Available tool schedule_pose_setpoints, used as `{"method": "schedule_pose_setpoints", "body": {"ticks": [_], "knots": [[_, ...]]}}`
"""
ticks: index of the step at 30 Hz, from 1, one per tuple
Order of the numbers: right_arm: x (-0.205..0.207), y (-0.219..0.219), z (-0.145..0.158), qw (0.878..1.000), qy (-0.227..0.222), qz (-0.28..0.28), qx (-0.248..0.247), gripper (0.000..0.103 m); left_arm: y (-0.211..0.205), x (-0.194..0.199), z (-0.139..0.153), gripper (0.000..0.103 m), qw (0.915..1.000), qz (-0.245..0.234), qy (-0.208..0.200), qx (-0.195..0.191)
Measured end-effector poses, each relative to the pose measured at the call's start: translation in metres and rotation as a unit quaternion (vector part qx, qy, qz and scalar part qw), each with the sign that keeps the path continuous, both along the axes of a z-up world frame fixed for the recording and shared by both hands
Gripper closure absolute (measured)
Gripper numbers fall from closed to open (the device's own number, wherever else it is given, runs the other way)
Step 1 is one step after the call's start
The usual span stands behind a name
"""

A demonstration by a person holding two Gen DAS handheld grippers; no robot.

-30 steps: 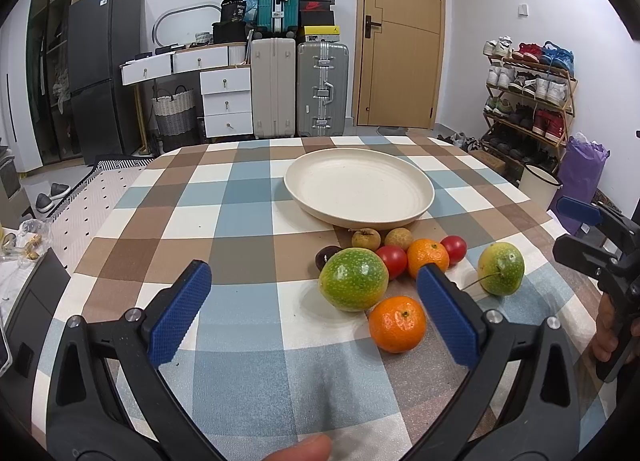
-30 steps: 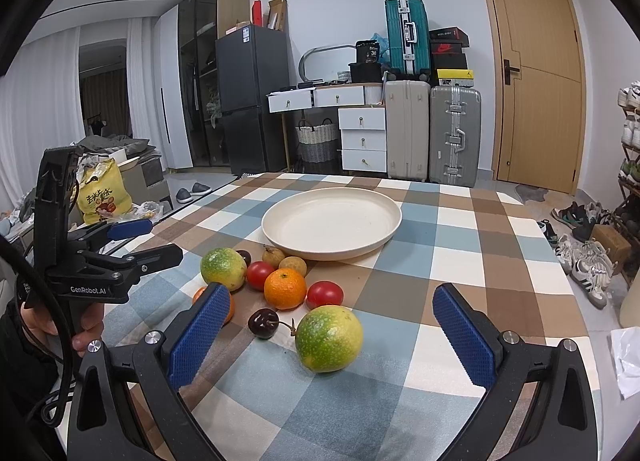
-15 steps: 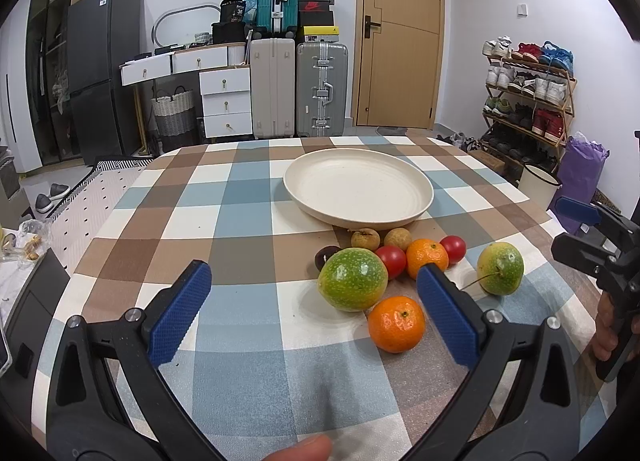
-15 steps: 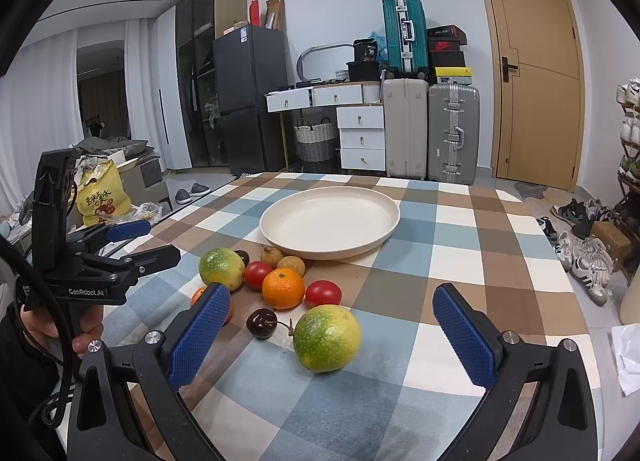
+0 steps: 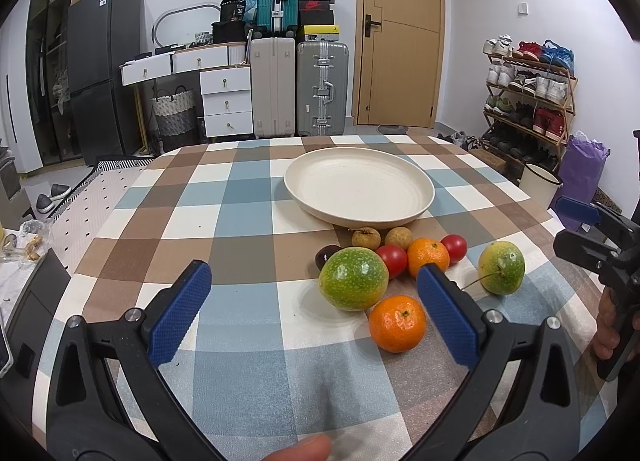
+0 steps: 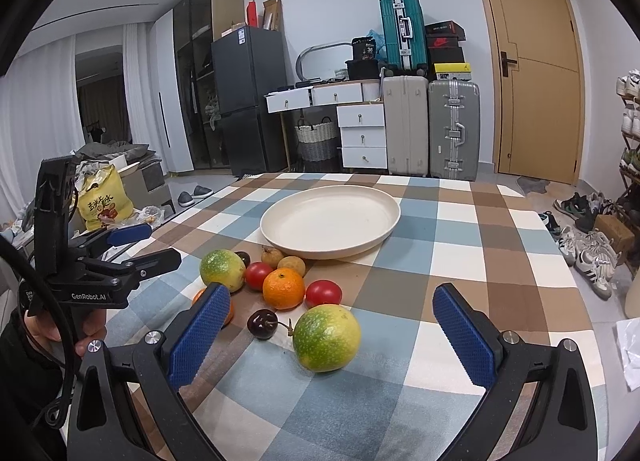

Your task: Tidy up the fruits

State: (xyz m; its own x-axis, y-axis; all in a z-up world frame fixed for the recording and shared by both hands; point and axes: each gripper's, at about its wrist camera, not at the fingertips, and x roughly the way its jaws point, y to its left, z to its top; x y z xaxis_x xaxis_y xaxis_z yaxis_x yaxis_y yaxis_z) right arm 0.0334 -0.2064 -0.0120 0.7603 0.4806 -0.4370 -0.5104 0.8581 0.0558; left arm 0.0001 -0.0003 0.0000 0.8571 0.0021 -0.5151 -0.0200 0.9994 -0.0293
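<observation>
— Suitcases [image 5: 299,61], a wooden door [image 5: 400,33] and a shoe rack [image 5: 528,97] line the wall behind the desk [image 5: 240,221], which has a checked cloth over it. What sits on it?

— A cream plate [image 5: 359,186], with nothing in it, at 12 o'clock from the fruit. The fruit lies in a cluster just beside the plate's near rim.

— Which fruits?

— From the left camera: a big green fruit [image 5: 353,278] near the middle, an orange [image 5: 397,324] at its 5 o'clock, a second orange [image 5: 428,258] at its 2 o'clock, two red tomatoes [image 5: 392,259], two small brown fruits [image 5: 366,238] nearest the plate, and a dark one [image 5: 326,255] half hidden behind the green one. A second green fruit [image 5: 501,267] lies a little apart at 3 o'clock, with a dark cherry [image 6: 262,324] just beside it in the right camera's view.

— And the tongs?

— The left tongs [image 5: 312,317] gape wide and hold nothing; the big green fruit and the near orange show between the blue pads. The right tongs [image 6: 326,335] are also spread wide and empty, low over the cloth, with the second green fruit between the fingers, touching neither.
</observation>
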Motion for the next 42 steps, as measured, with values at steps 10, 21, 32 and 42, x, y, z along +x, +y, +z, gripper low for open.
{"method": "schedule_pose_setpoints", "body": {"ticks": [10,21,32,42], "knots": [[0.002,0.001,0.001,1.000,0.010,-0.005,0.002,0.000,-0.003,0.000,-0.001,0.001,0.9999,-0.003,-0.003,0.010],[0.009,0.000,-0.001,1.000,0.027,-0.015,-0.003,0.000,-0.007,0.003,-0.003,0.001,0.9998,-0.008,0.015,0.011],[0.030,0.009,-0.013,0.992,0.110,-0.005,-0.055,0.000,-0.014,0.018,-0.019,0.001,0.9951,-0.028,0.093,-0.017],[0.048,0.017,-0.037,0.982,0.161,0.011,-0.094,0.001,-0.040,0.034,-0.039,0.015,0.9863,-0.055,0.155,0.011]]}}
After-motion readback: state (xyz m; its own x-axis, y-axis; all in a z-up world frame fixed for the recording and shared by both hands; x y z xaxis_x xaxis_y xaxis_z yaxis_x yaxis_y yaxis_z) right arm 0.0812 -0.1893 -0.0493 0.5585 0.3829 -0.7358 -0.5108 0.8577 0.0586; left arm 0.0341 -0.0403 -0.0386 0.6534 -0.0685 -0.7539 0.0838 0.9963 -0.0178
